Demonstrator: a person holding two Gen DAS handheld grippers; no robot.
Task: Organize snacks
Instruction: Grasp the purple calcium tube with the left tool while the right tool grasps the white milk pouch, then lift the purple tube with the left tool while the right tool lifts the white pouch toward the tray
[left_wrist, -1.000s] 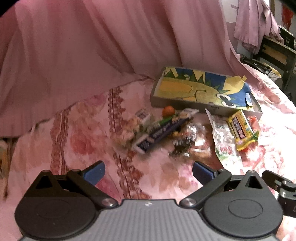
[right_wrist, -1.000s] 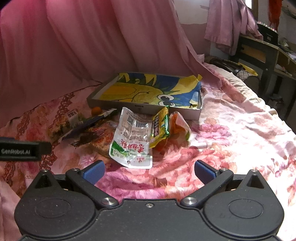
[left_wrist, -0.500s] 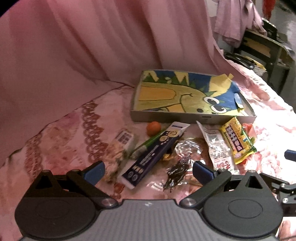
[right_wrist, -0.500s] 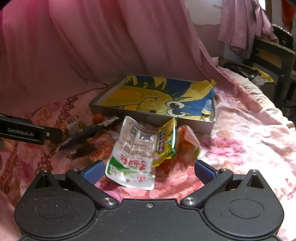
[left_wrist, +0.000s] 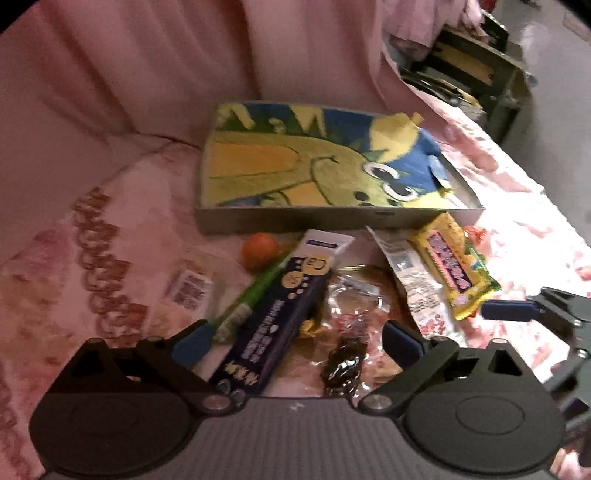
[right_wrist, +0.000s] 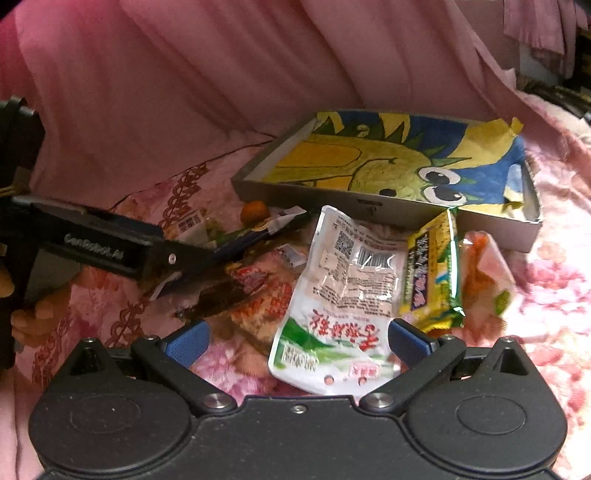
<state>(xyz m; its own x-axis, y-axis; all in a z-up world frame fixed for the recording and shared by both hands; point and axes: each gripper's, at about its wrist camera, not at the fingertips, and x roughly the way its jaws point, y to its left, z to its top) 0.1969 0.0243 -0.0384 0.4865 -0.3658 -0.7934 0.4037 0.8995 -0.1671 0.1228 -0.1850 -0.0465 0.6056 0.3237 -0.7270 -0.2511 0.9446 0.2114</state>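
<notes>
A: What lay in front of the two grippers?

B: Biggest first: a floral pink bedspread (right_wrist: 546, 280), and on it a shallow grey tray (right_wrist: 332, 197) lined with a cartoon dinosaur picture, with nothing in it yet. The snacks lay in a heap on the cloth just in front of the tray's near wall.

A: Which snacks?

B: A white and green pouch (right_wrist: 343, 295), a long dark navy box (left_wrist: 280, 314), a yellow wrapped bar (right_wrist: 432, 273) touching the pouch's right edge, an orange and clear packet (right_wrist: 484, 266) beside that, a clear wrapper with something dark inside (left_wrist: 345, 360), and a small orange round thing (left_wrist: 258, 249) next to the tray wall (fruit or sweet, I couldn't tell).

A: And the grippers?

B: The left gripper (left_wrist: 295, 338) was spread wide, holding nothing, its blue pads on either side of the navy box's near end but not touching it. The right gripper (right_wrist: 297, 338) was just as wide and empty, with the pouch's bottom edge lying between its fingers.

A: So which step was it?

B: I'd judge the reach for a first pick; nothing had been sorted. Next, each would need to go lower and pinch one item only. The pouch is thin and slippery, and it overlaps its neighbours, so a careless grab might drag the bar along.
</notes>
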